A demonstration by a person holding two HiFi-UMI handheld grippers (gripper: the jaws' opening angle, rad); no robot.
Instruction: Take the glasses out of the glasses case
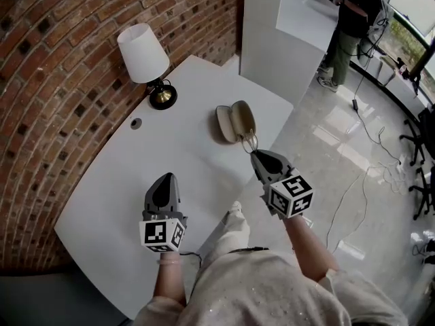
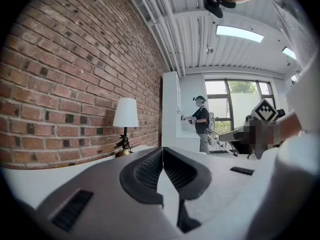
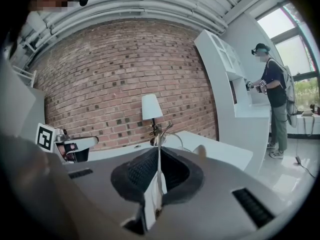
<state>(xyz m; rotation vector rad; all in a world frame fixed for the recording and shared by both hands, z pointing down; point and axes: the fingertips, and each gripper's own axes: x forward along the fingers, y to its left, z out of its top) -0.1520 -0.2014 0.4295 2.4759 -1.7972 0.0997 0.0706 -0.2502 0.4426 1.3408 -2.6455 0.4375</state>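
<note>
The beige glasses case (image 1: pixel 234 122) lies open on the white table (image 1: pixel 115 195), near its right edge. Just in front of it my right gripper (image 1: pixel 255 153) is shut on thin metal-framed glasses (image 1: pixel 249 141), which hang clear of the case. In the right gripper view the glasses (image 3: pixel 162 133) stick up edge-on from between the pressed jaws of that gripper (image 3: pixel 158 151). My left gripper (image 1: pixel 164 179) hovers over the table's near part, well left of the case. Its jaws meet at the tips in the left gripper view (image 2: pixel 162 151), with nothing between them.
A lamp (image 1: pixel 144 56) with a white shade stands at the table's far left by the brick wall, with a cable hole (image 1: pixel 136 123) beside it. A white shelf unit (image 1: pixel 285 32) stands beyond the table. A person (image 1: pixel 353 19) stands at a counter; cables (image 1: pixel 380 168) lie on the floor.
</note>
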